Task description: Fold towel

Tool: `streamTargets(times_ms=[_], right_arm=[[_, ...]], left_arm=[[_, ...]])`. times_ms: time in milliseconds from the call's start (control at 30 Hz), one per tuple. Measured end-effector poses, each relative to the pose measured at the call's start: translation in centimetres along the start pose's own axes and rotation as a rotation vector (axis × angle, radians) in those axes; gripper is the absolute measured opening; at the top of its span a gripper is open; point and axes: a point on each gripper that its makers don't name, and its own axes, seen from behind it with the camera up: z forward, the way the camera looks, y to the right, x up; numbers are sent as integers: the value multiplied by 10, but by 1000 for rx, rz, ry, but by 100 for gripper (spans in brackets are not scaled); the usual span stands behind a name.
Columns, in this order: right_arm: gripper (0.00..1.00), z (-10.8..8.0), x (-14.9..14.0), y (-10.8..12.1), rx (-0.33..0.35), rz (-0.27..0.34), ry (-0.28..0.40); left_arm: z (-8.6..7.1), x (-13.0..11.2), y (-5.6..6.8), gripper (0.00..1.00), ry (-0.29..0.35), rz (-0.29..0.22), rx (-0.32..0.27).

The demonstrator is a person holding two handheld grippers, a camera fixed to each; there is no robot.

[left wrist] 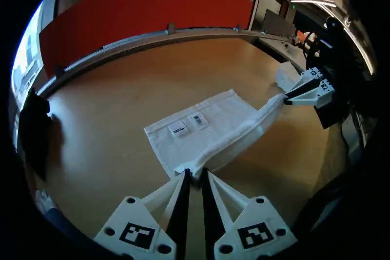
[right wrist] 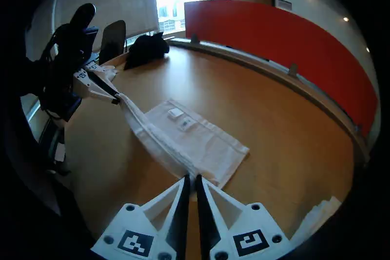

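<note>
Dark heap: at the far left of the left gripper view, a dark heap point(left wrist: 34, 123) sits at the rim of the surface point(left wrist: 146, 74), well apart from the cloth; what it is I cannot tell
Red partition: a red partition point(left wrist: 146, 16) runs along the far side of the wooden surface
Towel: a white towel point(left wrist: 214, 118) lies mostly flat near the middle, two tags point(left wrist: 187, 124) facing up; only its near side is off the wood
Left gripper: the left gripper point(left wrist: 195, 174) has its fingers drawn nearly together, pinching one near corner, which bunches at the tips
Lifted edge: the lifted edge point(left wrist: 243, 130) hangs as a slack, rolled band between the two grippers, sagging onto the flat part
Right gripper: the right gripper point(right wrist: 191, 178) has its fingers closed on the opposite near corner; in the left gripper view it sits at the far right, raised above the surface
Step in hand: judged to be the start of the first fold; both near corners are held, nothing is laid over yet
Next move: likely calls for carrying both corners together across the cloth toward the far side, keeping them level and apart so the band pulls taut; then lowering them onto the far corners before letting go; uneven travel would probably leave a skewed fold
</note>
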Motion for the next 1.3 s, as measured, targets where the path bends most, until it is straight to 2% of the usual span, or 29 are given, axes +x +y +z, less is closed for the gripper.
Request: streamTargets(times_ms=[233, 367, 867, 1300], right_arm=[[10, 16, 7, 18, -3, -6, -10], [10, 22, 7, 25, -6, -13, -19], [10, 35, 5, 36, -10, -18, -46], [10, 54, -1, 47, -11, 3, -78]], left_arm=[[18, 10, -16, 16, -8, 0, 17], [25, 15, -21, 16, -7, -3, 20], [40, 17, -26, 16, -27, 4, 27], [59, 15, -35, 16, -45, 3, 23]])
